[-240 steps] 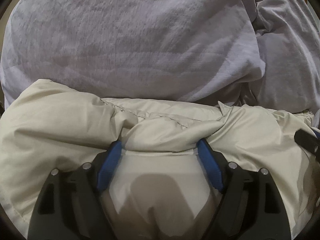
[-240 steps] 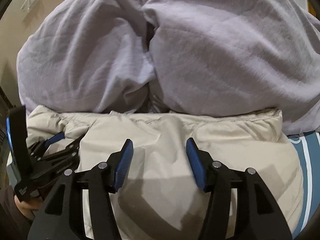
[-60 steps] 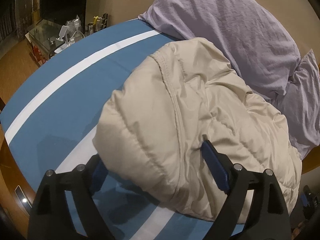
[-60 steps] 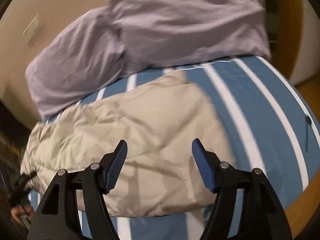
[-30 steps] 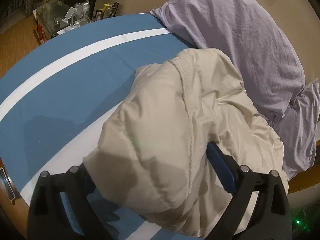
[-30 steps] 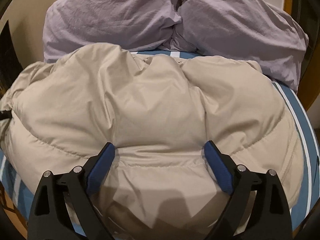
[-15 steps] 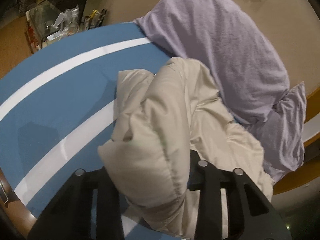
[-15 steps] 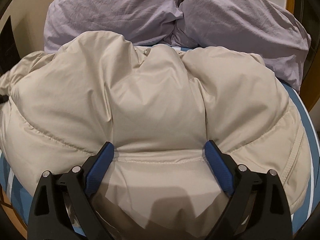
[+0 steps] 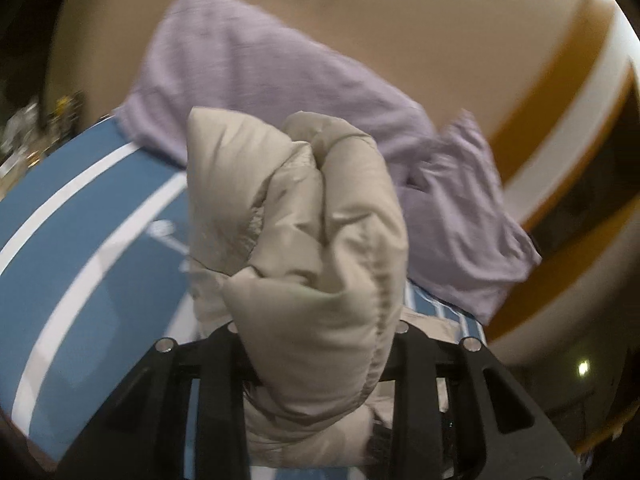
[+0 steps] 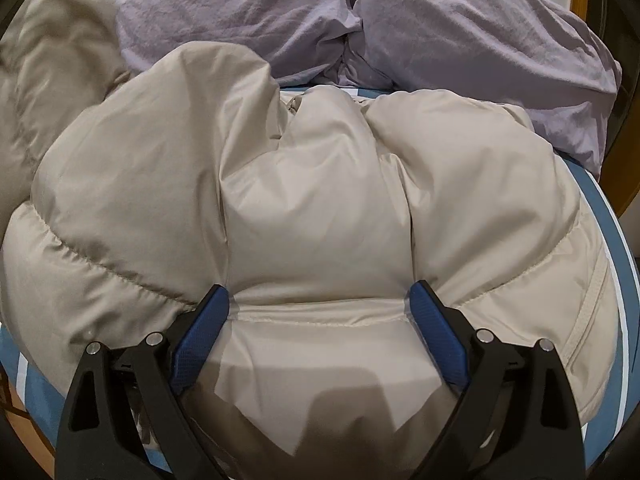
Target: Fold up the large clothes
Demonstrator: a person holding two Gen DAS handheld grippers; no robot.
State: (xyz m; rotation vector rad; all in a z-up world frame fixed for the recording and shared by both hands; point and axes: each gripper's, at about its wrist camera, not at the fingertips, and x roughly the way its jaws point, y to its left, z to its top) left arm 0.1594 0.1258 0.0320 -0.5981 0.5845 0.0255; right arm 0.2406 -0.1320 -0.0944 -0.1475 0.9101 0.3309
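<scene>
Two handheld grippers work on one beige puffer jacket (image 10: pixel 316 208) spread over a blue bedspread with white stripes (image 9: pixel 92 240). In the left wrist view, the left gripper (image 9: pixel 316 332) is clamped on a thick bunched fold of the jacket (image 9: pixel 304 248): the padded cloth fills the whole space between its black fingers, hides the pads, and bulges up and forward beyond the tips, raised clear of the bedspread to the gripper's left. Ahead of this gripper, beyond the held bundle, lie two lilac pillows (image 9: pixel 288 80) against a tan wall (image 9: pixel 440 32); this view is blurred. To the far left of the gripper, at the edge of the bed, small cluttered objects are too blurred to identify. In the right wrist view, the right gripper (image 10: pixel 320 320) stands with its jaws wide apart, the blue pads (image 10: pixel 202 340) set at either side of a quilted panel of the jacket. The pads rest at the cloth's surface, near a stitched seam that runs across between them, but they pinch nothing. The bulk of the jacket swells ahead of this gripper in rounded lobes; its left portion rises out of the frame's upper left corner, blurred. Beyond the jacket the same lilac pillows (image 10: pixel 440 28) lie side by side, and a strip of the bedspread (image 10: pixel 612 264) shows to the gripper's right.
</scene>
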